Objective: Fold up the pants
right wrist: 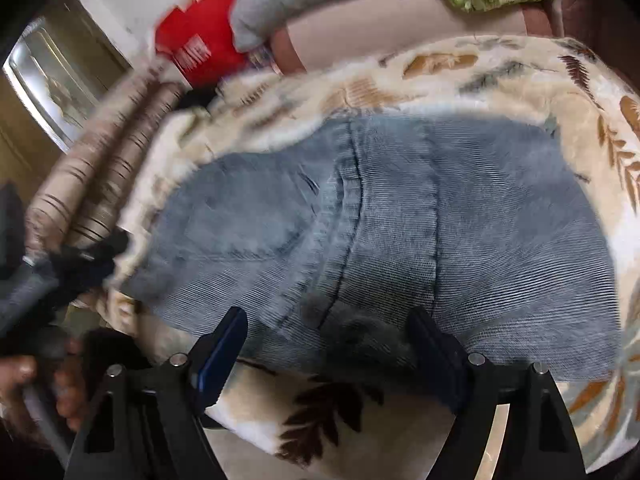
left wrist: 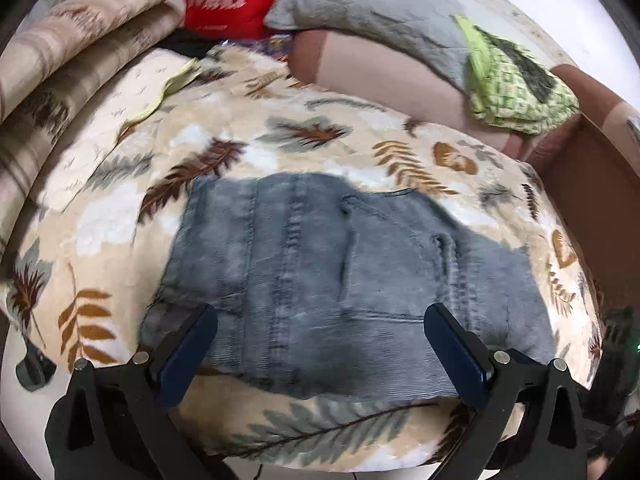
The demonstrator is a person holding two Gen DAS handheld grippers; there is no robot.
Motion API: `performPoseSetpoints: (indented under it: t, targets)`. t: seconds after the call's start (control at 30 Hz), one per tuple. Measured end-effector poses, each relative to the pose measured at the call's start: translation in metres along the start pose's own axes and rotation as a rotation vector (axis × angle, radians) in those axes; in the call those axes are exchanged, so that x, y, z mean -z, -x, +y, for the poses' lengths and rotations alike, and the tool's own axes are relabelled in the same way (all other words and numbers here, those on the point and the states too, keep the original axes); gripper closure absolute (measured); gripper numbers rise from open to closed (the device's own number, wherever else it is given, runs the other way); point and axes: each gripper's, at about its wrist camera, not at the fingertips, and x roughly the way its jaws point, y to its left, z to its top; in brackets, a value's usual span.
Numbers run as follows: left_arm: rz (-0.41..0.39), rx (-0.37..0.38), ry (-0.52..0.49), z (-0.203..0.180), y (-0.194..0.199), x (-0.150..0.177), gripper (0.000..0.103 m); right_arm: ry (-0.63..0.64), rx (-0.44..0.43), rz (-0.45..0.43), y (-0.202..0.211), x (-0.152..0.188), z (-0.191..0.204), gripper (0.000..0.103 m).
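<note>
Pants [left wrist: 320, 280]: grey-blue denim, lying in a compact, flat bundle on the leaf-print blanket [left wrist: 248, 136], near the bed's near edge. Judged fairly heavy and limp yet thick; seams and pocket layers are stiffer, not slippery. Best hold appears to be the near edge or a corner, pinching all layers together.

Left gripper [left wrist: 320, 352]: jaws wide, empty, poised above the near edge of the pants, pointing toward the far side.

Right gripper [right wrist: 326, 348]: jaws wide, empty, low over the near edge by the centre seam. Contact cannot be confirmed.
</note>
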Motion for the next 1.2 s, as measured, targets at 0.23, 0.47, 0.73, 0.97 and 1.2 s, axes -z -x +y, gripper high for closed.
performPoseSetpoints:
  t: [0.23, 0.47, 0.73, 0.97, 1.2]
  targets:
    - [-0.052, 0.158, -0.181, -0.099, -0.004, -0.001, 0.0, -0.331, -0.088, -0.187, 0.074, -0.005, -0.088, 0.007]
    - [0.209, -0.051, -0.426, -0.15, -0.112, 0.044, 0.0, -0.509, -0.218, -0.079, 0.073, -0.009, -0.142, 0.007]
    - [0.163, -0.039, -0.434, -0.149, -0.106, 0.046, 0.0, -0.453, -0.396, 0.005, 0.042, -0.106, -0.154, 0.007]
    - [0.143, -0.021, -0.43, -0.146, -0.105, 0.05, 0.0, -0.533, -0.33, 0.044, -0.025, -0.125, -0.19, 0.008]
    - [0.146, -0.006, -0.423, -0.146, -0.105, 0.045, 0.0, -0.429, -0.353, 0.031, 0.047, -0.065, -0.151, 0.008]
